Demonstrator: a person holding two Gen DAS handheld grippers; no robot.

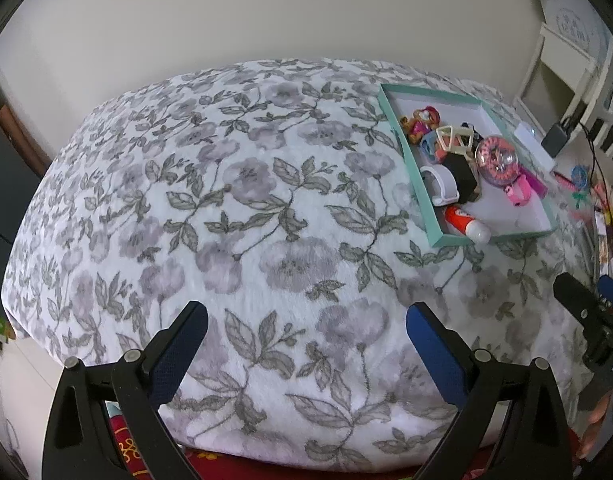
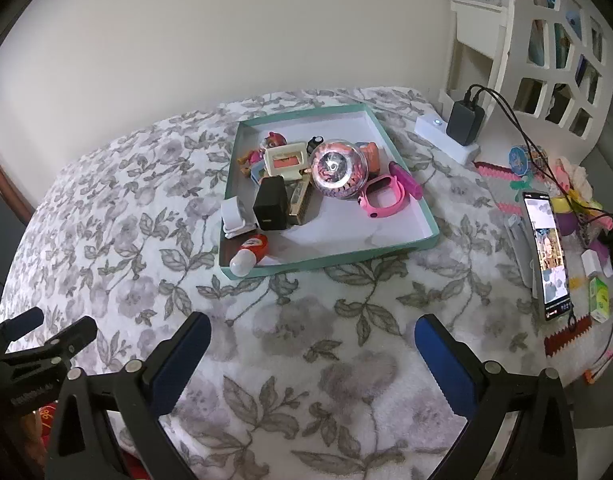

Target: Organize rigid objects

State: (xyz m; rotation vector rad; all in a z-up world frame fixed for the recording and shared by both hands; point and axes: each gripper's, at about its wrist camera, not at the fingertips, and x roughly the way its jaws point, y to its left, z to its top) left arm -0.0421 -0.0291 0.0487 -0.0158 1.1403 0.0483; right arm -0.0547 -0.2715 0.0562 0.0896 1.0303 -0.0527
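A big blanket (image 2: 306, 340) with grey flowers and leaves covered the bed, and it filled most of both views. On it, up toward the wall, sat a flat teal box (image 2: 390, 248) with a white inside, and all the toys were heaped in the back and left part of that box. To the right of the box a phone (image 2: 546, 248) stood on its edge with its screen lit, near a white power strip (image 2: 446, 136) with a black plug in it. The left tongs (image 1: 306, 360) were wide open with nothing between them, low over the near part of the blanket and well apart from the box. The right tongs (image 2: 312, 360) were wide open and empty too, over the blanket in front of the box. Inside the box, a clear ball with pink bits (image 2: 338, 172) lay in the middle of the heap. A black block (image 2: 270, 204) stood just left of it. A pink watch (image 2: 382, 196) lay beside the ball on the right. A white watch (image 2: 234, 212) sat by the left wall. A small red and white bottle (image 2: 250, 252) leaned over the front rim at the left corner.
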